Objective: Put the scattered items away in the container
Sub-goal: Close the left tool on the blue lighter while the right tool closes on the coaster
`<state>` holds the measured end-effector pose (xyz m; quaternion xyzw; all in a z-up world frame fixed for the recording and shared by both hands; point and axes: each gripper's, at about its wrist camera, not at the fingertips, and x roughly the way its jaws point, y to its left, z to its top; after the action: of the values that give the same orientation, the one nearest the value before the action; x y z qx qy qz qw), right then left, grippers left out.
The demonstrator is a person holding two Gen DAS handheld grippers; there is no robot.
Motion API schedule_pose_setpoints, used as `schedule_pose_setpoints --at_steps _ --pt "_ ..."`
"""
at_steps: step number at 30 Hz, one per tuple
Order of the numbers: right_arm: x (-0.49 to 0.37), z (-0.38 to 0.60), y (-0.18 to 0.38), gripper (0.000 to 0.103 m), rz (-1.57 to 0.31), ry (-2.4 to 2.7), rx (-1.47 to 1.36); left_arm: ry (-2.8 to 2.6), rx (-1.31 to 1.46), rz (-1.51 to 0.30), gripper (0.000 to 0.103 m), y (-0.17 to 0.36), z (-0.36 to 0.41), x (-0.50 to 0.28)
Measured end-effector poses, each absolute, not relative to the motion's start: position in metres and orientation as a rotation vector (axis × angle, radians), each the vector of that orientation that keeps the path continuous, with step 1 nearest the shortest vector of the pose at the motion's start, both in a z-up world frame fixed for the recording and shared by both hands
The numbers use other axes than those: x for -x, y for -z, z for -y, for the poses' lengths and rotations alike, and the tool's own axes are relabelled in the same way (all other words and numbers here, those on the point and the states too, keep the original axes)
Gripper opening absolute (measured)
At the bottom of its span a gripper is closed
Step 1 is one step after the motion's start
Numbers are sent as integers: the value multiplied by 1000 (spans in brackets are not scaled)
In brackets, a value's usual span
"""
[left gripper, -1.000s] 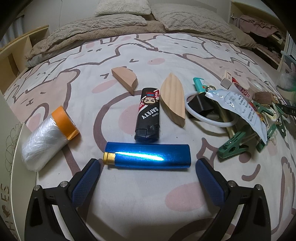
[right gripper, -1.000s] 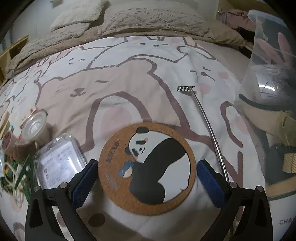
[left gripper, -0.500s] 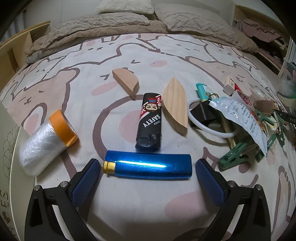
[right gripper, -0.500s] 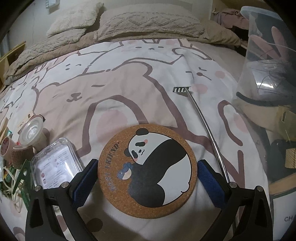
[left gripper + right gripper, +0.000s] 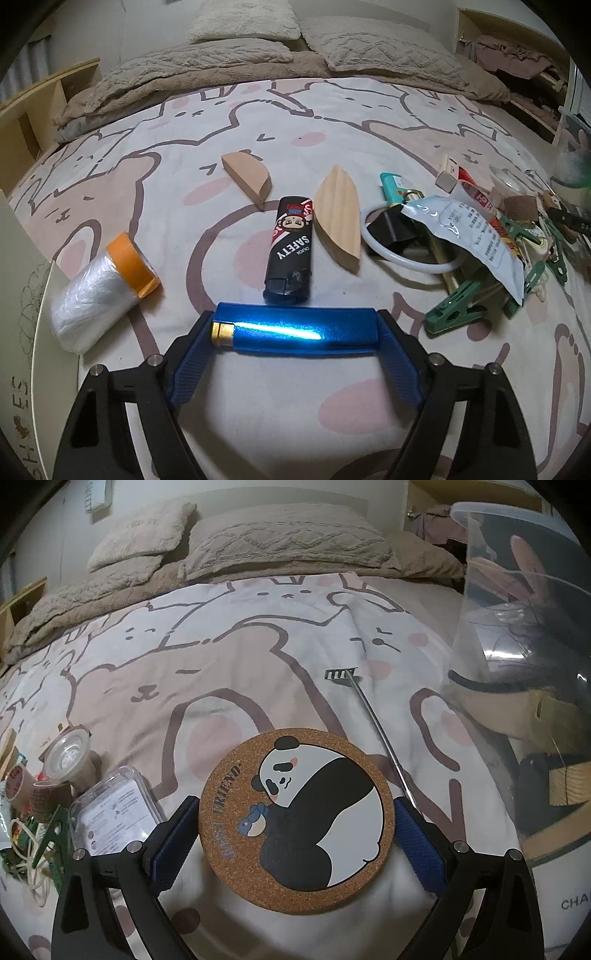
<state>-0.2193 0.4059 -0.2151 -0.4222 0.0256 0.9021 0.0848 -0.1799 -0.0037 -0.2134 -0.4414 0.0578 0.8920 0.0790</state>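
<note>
A shiny blue lighter (image 5: 295,332) lies crosswise on the bedspread between the pads of my left gripper (image 5: 295,334). Its jaws are closing, and the pads meet both ends of the lighter. Just beyond lie a black lighter (image 5: 291,251), two wooden pieces (image 5: 340,218) (image 5: 249,179) and a roll of plastic film with an orange cap (image 5: 99,284). My right gripper (image 5: 295,812) is shut on a round cork coaster with a panda (image 5: 295,819), its pads against the rim on both sides. The clear plastic container (image 5: 517,627) stands at the right.
A heap of green clips (image 5: 458,306), a foil packet (image 5: 476,236), a white ring and small bits lies to the right in the left wrist view. Right wrist view: a metal back scratcher (image 5: 373,723), a clear flat box (image 5: 114,808) and a small cup (image 5: 68,753).
My left jaws have come in from wide open onto the ends of the blue lighter. The coaster has shifted slightly toward the back scratcher along with my right gripper.
</note>
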Motion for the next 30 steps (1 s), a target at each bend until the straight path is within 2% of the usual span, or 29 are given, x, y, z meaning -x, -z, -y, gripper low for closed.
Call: schedule_pose_setpoints --at_steps 8,14,21,30 --pt "213 -409 213 100 -116 -2689 1248 -2695 1335 -140 84 212 8 176" --pt "206 -402 204 100 -87 -2714 1229 -2719 1358 -47 84 207 18 173" --pt "190 -387 185 100 -158 -2804 1216 -2737 1354 36 84 196 24 164" --pt "180 -363 175 100 -114 -2864 1222 -2776 1314 17 84 178 24 147"
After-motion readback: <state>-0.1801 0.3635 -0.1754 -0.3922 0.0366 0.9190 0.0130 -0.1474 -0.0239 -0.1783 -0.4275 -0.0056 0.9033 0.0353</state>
